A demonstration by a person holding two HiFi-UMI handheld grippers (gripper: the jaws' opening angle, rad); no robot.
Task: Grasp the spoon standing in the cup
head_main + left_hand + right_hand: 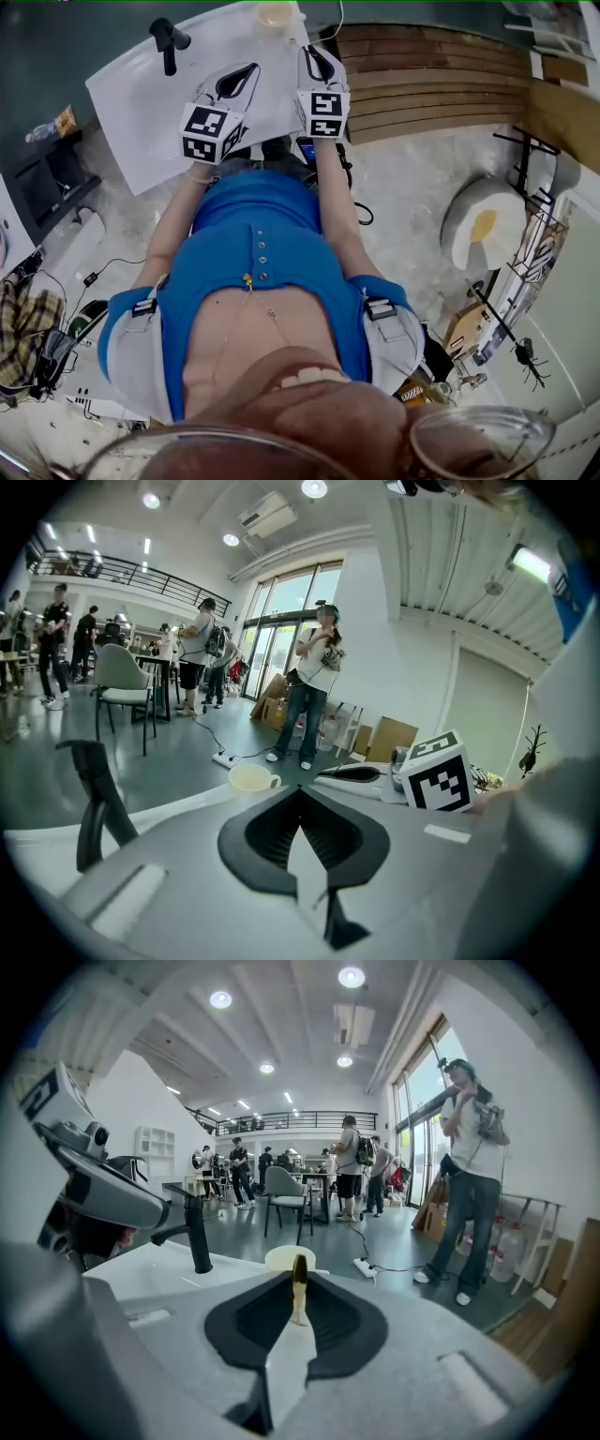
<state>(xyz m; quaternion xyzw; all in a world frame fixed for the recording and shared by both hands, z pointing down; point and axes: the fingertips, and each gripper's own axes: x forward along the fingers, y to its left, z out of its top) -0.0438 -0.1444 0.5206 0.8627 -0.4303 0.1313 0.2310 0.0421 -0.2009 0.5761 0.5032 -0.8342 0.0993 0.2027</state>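
Black faucet (pixel 169 39) near cream cup (pixel 276 14), white table (pixel 141 105), spoon (pixel 299 1283) in right gripper (pixel 298 1324)

The left gripper (pixel 300 791) and the right gripper (pixel 299 1279) are 2 shells of smooth, matt pale-grey plastic with black ribbed pads that look rubbery, and their marker cubes (pixel 208 131) are faced in flat black-and-white print. The spoon (pixel 299 1299) is pale and matt along its stem and darker and shinier at the top. The cup (pixel 281 1258) is cream and matt, and the table (pixel 141 103) is a smooth white sheet with a faint sheen, bearing a matt black stand (pixel 167 42). Beside it lie brown wooden planks (pixel 431 84), the grey floor (pixel 394 1241) is polished and reflective, and the person's shirt (pixel 262 244) is blue cloth.
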